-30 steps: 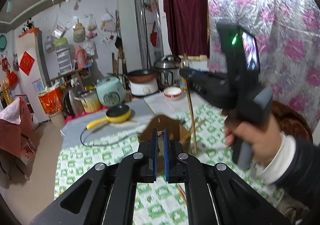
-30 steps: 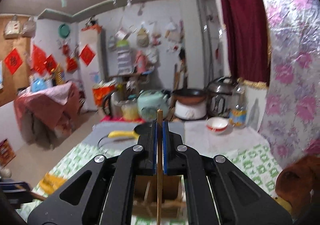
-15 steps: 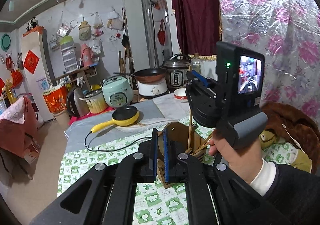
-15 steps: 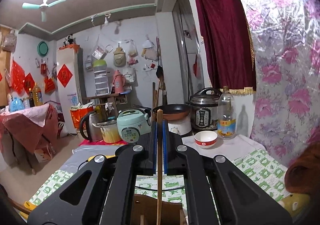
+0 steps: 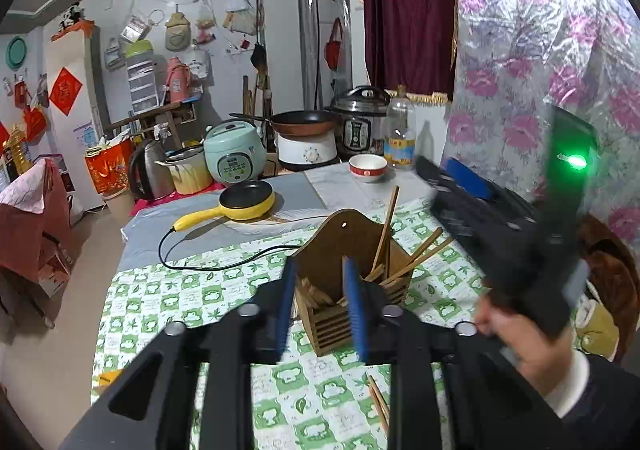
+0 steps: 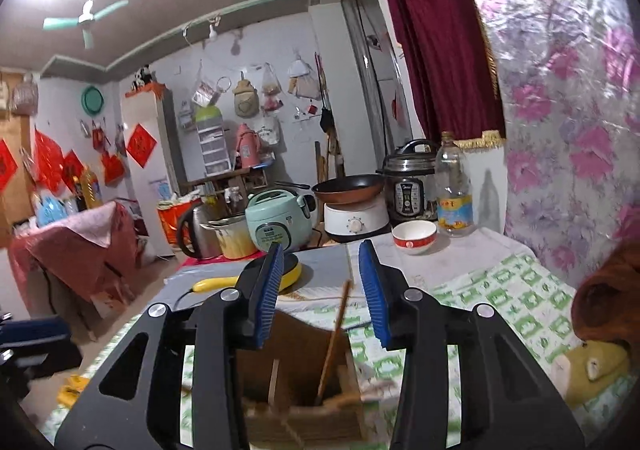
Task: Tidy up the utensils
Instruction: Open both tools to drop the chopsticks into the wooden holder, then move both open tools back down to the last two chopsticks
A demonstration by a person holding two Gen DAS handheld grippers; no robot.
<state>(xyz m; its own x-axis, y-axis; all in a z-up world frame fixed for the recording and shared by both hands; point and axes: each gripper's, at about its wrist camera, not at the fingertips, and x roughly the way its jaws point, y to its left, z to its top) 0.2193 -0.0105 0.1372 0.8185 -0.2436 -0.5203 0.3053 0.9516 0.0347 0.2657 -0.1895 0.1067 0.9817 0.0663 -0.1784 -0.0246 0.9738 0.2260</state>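
A brown wooden utensil holder [image 5: 352, 274] stands on the green-checked tablecloth, with several wooden chopsticks [image 5: 386, 234] leaning in its right compartment. My left gripper [image 5: 322, 306] is open and empty just in front of the holder. My right gripper [image 6: 324, 290] is open and empty above the holder [image 6: 304, 378]; one chopstick [image 6: 334, 342] stands loose in it below the jaws. The right gripper also shows, blurred, at the right of the left wrist view [image 5: 452, 189]. Loose chopsticks [image 5: 378, 398] lie on the cloth near the front.
At the back of the table are a yellow electric pan [image 5: 244, 205] with its cord, a mint rice cooker [image 5: 234, 155], a pressure cooker [image 5: 362, 121], a white bowl [image 5: 368, 167] and a bottle [image 5: 400, 137]. A brown plush toy [image 6: 600, 330] lies at right.
My right gripper has opened and let go of the chopstick, which now stands in the holder. My left gripper has also opened. The right gripper has drawn back to the right.
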